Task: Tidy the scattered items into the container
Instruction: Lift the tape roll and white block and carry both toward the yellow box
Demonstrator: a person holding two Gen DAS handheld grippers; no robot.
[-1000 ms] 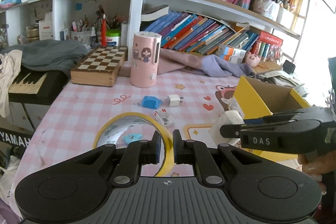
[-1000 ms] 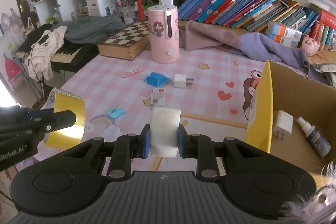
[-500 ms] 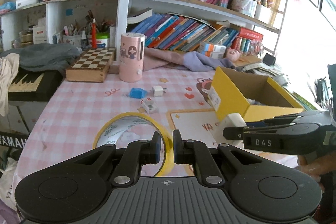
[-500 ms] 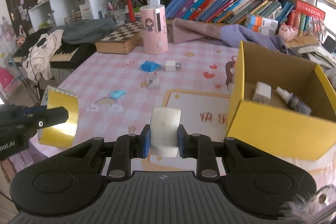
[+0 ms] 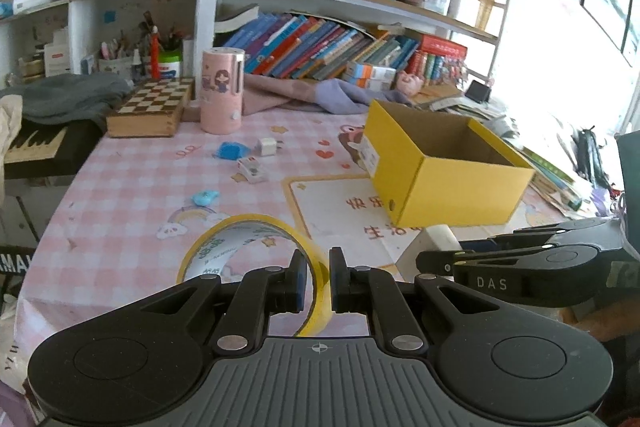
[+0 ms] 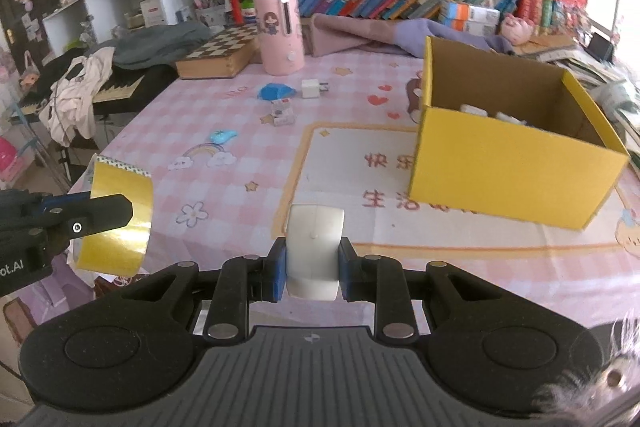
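Each hand-held gripper stays clamped, left [image 5: 318, 281] on tape roll [image 5: 240, 247], right [image 6: 313, 267] on white mouse [image 6: 314, 247]; yellow box [image 6: 508, 163] now nearer.

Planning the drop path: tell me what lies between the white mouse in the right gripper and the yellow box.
Nothing stands there. In the right wrist view, only bare tablecloth with its printed characters separates the white mouse from the yellow box.
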